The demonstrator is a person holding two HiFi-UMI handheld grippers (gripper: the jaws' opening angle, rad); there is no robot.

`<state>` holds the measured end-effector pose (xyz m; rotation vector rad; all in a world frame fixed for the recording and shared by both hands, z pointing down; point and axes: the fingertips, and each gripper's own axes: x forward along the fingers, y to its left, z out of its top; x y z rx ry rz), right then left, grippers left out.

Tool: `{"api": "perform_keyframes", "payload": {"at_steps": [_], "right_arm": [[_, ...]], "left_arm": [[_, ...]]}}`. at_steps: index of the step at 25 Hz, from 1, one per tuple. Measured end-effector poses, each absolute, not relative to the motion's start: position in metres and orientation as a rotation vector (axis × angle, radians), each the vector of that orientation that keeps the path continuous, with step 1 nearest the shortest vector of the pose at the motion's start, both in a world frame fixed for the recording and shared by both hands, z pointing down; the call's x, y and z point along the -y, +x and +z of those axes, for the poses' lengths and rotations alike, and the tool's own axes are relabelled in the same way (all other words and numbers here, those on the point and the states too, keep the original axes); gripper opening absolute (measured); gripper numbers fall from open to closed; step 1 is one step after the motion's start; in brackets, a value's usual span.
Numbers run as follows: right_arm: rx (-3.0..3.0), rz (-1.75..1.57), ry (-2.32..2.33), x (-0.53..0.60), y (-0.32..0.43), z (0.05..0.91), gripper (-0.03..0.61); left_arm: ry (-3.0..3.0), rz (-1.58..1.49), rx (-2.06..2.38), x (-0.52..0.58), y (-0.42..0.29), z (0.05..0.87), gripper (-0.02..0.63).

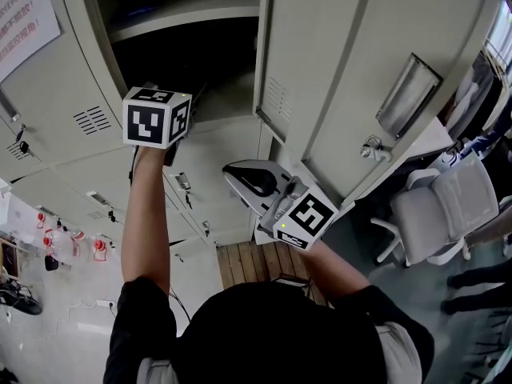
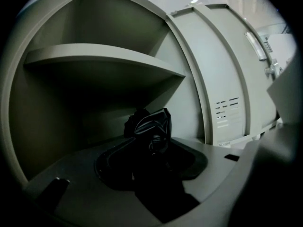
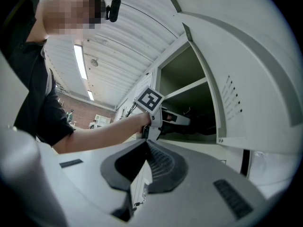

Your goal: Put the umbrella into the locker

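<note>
— Two claws. Left claw clamps the black umbrella, inside the locker under the shelf; only its own view shows that.
— Head view: dark opening hides it. Right claw closed, empty, beside the open door.

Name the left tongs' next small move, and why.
Probably ease the left tongs a little lower, then release. They grip the umbrella, already inside the open locker under its shelf, but whether it is set down is too dark to tell.
</note>
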<state>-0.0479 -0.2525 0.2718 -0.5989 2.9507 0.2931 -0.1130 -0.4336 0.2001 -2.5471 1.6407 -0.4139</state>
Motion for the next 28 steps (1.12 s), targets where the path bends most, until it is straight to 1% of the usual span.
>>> {"api": "perform_keyframes", "payload": {"at_steps": [19, 28], "right_arm": [[-2.944, 0.287, -0.598, 0.258, -0.047, 0.271, 0.012], [-2.939, 0.282, -0.597, 0.260, -0.047, 0.272, 0.012]], "left_arm": [[-2.567, -0.497, -1.646, 0.449, -0.112, 0.216, 0.206], [-2.551, -0.614, -1.638, 0.452, -0.108, 0.225, 0.207]]}}
